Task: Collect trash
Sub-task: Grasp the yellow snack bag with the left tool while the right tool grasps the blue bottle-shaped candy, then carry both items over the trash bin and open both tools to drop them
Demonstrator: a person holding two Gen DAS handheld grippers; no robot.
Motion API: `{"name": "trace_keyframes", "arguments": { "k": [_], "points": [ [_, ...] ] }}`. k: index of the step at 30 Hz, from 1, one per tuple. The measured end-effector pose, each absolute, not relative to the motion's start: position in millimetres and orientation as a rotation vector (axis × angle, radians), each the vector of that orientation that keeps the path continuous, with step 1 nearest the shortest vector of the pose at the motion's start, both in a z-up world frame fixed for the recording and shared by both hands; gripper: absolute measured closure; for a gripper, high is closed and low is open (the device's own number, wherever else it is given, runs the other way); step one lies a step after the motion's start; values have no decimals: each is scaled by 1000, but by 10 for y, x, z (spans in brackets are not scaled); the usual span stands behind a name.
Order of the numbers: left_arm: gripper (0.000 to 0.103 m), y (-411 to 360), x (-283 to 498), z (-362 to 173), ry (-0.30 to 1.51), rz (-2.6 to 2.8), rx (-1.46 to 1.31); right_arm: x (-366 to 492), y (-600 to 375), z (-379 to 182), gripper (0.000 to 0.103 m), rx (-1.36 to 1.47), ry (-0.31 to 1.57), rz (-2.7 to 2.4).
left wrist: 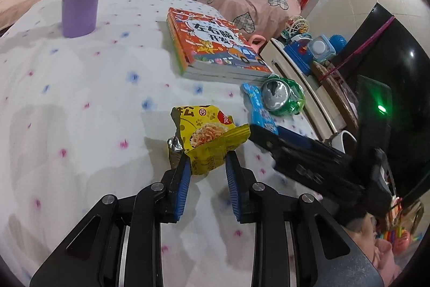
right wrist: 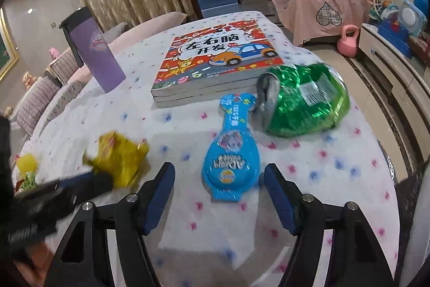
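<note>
A torn yellow snack wrapper [left wrist: 207, 136] sits between the pads of my left gripper [left wrist: 208, 166], whose jaws are partly closed around its lower end; it shows blurred in the right wrist view [right wrist: 121, 160]. A blue candy package [right wrist: 231, 160] lies flat on the table, just ahead of my right gripper [right wrist: 219, 179], which is open and empty. A crushed green can [right wrist: 303, 101] lies on its side beyond the package, also seen in the left wrist view [left wrist: 285, 97]. My right gripper appears in the left wrist view [left wrist: 263, 136] next to the blue package [left wrist: 259, 106].
A stack of orange children's books [right wrist: 217, 58] lies mid-table and a purple tumbler [right wrist: 99, 55] stands at the left, on a white flowered tablecloth [right wrist: 80, 114]. A TV cabinet with toys [right wrist: 397, 45] is to the right; a sofa [right wrist: 40, 88] is behind.
</note>
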State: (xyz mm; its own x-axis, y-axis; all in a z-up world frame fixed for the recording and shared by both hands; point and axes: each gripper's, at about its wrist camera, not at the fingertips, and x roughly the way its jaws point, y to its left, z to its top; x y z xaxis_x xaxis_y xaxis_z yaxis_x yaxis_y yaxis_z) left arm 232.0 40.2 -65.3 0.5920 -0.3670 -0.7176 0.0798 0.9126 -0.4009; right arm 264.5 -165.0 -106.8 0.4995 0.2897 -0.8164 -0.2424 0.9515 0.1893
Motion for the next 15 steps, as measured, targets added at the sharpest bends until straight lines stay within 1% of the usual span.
{"name": "trace_keyframes", "arguments": {
  "k": [2, 3, 10, 15],
  "points": [
    [78, 364, 2273, -640, 907, -261, -332, 2676, -1639, -1104, 48, 38, 1010, 300],
    [78, 367, 2262, -632, 907, -260, -327, 2676, -1636, -1100, 56, 34, 1007, 293],
    [78, 318, 2103, -554, 896, -274, -323, 2357, -1808, -930, 57, 85, 978, 321],
    [78, 93, 1971, -501, 905, -307, -298, 2007, -2007, -762, 57, 145, 944, 322]
  ]
}}
